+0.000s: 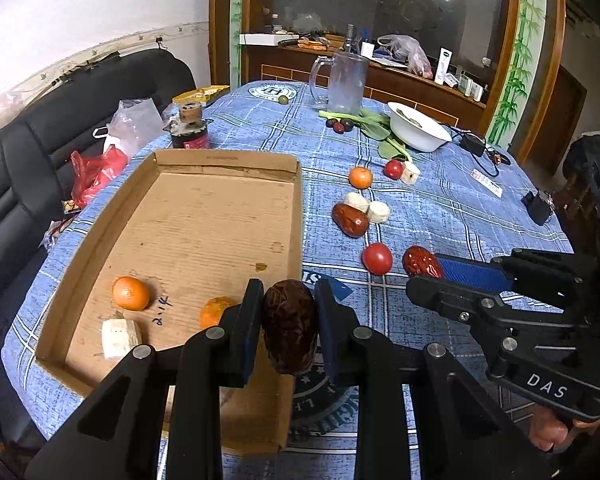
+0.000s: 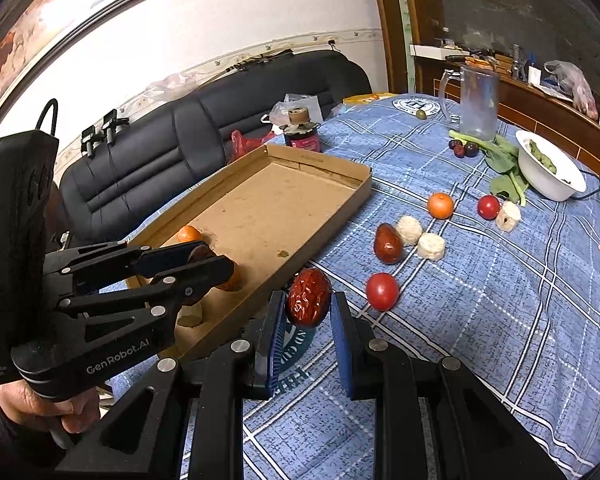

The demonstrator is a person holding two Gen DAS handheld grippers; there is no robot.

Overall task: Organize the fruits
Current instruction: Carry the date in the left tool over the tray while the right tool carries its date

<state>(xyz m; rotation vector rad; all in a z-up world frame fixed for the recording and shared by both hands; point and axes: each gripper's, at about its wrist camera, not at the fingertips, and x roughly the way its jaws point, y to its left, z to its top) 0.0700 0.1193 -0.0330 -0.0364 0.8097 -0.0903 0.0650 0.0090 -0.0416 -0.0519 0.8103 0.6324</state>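
My left gripper [image 1: 288, 312] is shut on a dark wrinkled date [image 1: 289, 326], held over the near right edge of the cardboard tray [image 1: 204, 216]. The tray holds two oranges [image 1: 131, 293] and a white chunk [image 1: 120, 338]. My right gripper [image 2: 306, 312] is shut on a red date [image 2: 309, 297], just right of the tray [image 2: 260, 208]; it shows in the left wrist view [image 1: 424, 266]. On the cloth lie a glossy red date [image 2: 388, 243], two tomatoes [image 2: 382, 291], an orange [image 2: 440, 205] and white chunks [image 2: 431, 246].
A glass mug [image 1: 347, 82], greens, dark plums [image 1: 339, 125] and a white bowl [image 1: 420, 126] stand at the table's far side. A jar [image 1: 190, 128] and plastic bags sit behind the tray. A black sofa [image 1: 40, 140] lies left; cables and a black box [image 1: 538, 206] lie right.
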